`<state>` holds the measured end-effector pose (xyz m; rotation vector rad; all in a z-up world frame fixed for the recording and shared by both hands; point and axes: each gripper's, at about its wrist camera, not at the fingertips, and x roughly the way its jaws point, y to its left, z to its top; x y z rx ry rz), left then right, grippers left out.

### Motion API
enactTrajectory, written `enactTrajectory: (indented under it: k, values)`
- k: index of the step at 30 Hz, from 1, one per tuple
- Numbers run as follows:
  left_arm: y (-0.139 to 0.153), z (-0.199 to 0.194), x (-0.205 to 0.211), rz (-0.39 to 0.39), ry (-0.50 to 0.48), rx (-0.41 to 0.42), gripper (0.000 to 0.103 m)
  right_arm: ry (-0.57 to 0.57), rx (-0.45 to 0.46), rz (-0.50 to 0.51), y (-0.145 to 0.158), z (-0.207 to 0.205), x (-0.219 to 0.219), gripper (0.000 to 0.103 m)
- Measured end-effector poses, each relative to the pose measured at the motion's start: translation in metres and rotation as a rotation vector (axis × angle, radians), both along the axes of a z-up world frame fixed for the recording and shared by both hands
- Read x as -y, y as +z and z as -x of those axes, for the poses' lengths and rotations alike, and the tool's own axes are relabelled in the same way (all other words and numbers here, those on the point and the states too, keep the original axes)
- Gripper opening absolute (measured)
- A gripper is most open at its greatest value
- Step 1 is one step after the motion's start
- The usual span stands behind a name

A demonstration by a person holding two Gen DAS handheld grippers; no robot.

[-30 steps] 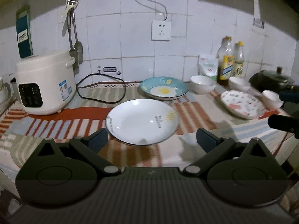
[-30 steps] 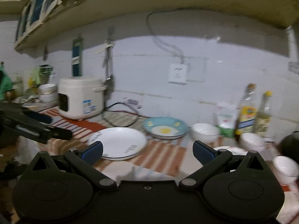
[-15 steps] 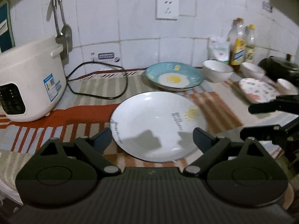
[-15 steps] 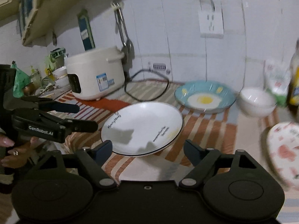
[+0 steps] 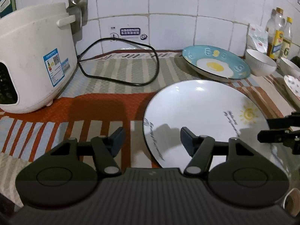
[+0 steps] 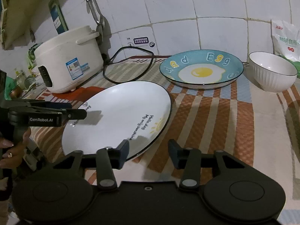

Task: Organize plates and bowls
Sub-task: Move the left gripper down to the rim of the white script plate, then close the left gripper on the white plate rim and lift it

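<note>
A white plate with a sun drawing (image 5: pixel 204 112) (image 6: pixel 116 116) lies flat on the striped cloth. My left gripper (image 5: pixel 152 140) hangs low at its left rim, one finger over the plate and the other over the cloth. Its jaws are closing, and the pads are not on the plate. My right gripper (image 6: pixel 148 153) straddles the near right rim the same way, jaws closing with a gap still showing. Each gripper shows in the other's view: the right gripper (image 5: pixel 277 131) and the left gripper (image 6: pixel 56 112). Behind the white plate lie a blue egg plate (image 5: pixel 215 65) (image 6: pixel 201 69) and a white ribbed bowl (image 5: pixel 260 61) (image 6: pixel 271 71).
A white rice cooker (image 5: pixel 33 61) (image 6: pixel 69 65) stands at the left, its black cable (image 5: pixel 120 65) looped on the cloth. At the far right are a second bowl (image 5: pixel 288 67), a patterned plate (image 5: pixel 292 88), oil bottles (image 5: pixel 277 33) and a bag (image 6: pixel 286 39). A hand (image 6: pixel 9 150) holds the left gripper.
Both grippers have come forward and down to the white plate, one at each side of it. Their jaws have narrowed from wide open.
</note>
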<state>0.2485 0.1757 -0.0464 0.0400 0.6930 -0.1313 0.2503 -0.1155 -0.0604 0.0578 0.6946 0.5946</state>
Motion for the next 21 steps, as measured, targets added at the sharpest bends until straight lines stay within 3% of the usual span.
enactTrajectory:
  k: [3,11,16,17,19,21]
  values:
    - [-0.006,-0.008,-0.005,0.021,0.014,-0.002,0.058,0.002,0.011,-0.004,-0.003,-0.007,-0.004,0.030]
    - [-0.020,-0.026,-0.019,0.098,0.028,-0.084,0.057,-0.008,0.011,0.007,-0.010,-0.022,-0.012,0.030]
    - [-0.022,-0.028,-0.011,0.088,0.019,-0.082,0.054,-0.025,0.018,-0.024,-0.015,-0.028,-0.013,0.032]
    - [-0.022,-0.027,-0.008,0.087,0.023,-0.075,0.052,-0.029,0.022,-0.025,-0.015,-0.028,-0.014,0.032]
    - [-0.023,-0.023,0.000,0.075,0.019,-0.053,0.033,-0.041,0.029,-0.012,-0.014,-0.025,-0.016,0.031]
    - [-0.022,-0.020,0.012,0.032,0.038,-0.041,0.034,-0.056,0.028,-0.008,-0.013,-0.025,-0.017,0.031]
